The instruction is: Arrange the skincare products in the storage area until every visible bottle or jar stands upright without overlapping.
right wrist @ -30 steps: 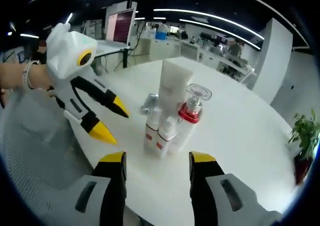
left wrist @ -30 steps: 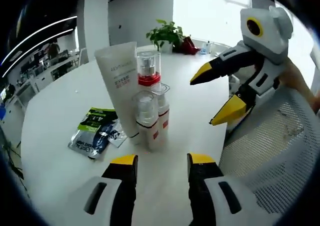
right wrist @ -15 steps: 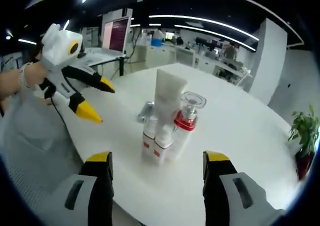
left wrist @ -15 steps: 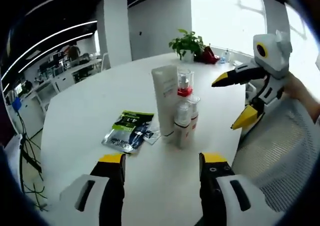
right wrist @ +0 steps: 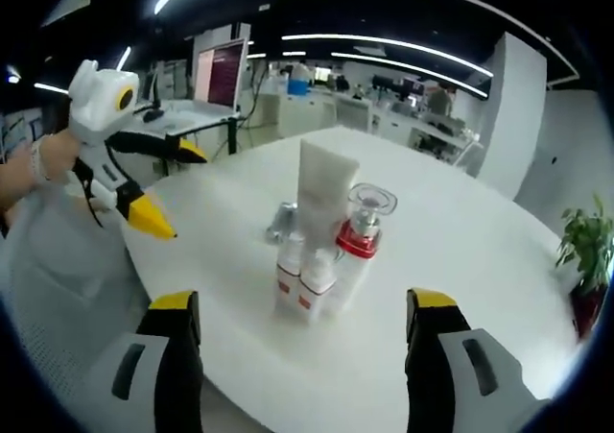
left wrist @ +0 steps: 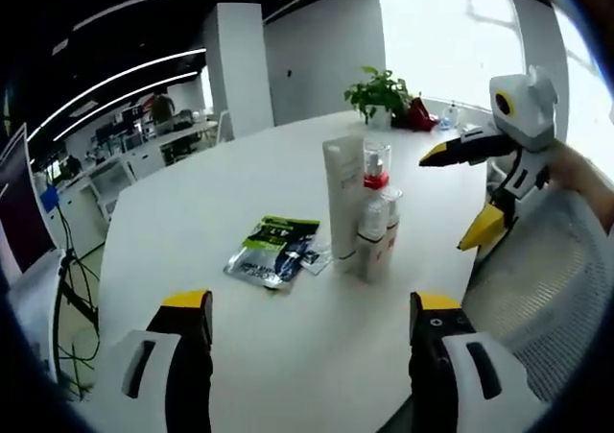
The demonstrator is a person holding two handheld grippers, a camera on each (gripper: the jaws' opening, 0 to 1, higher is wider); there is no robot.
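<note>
Bottles: we see the tube (left wrist: 343, 198), pump bottle (left wrist: 376, 179) and two small bottles (left wrist: 380, 241) upright, clustered at the bench (left wrist: 192, 222) centre.
Left: sachets (left wrist: 273, 251) lie flat at nine o'clock.
Jaws: left gripper (left wrist: 305, 308) and right gripper (right wrist: 305, 306) wide apart, empty.
Progress: seemingly finished.

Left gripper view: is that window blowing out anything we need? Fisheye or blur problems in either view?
Left gripper view: the window is blown out white, but the white tube and the bottles beside it stay readable; straight edges bow near the rim. Right gripper view: even ceiling-strip light, no glare on the red-collared bottle; label text too small to read.
</note>
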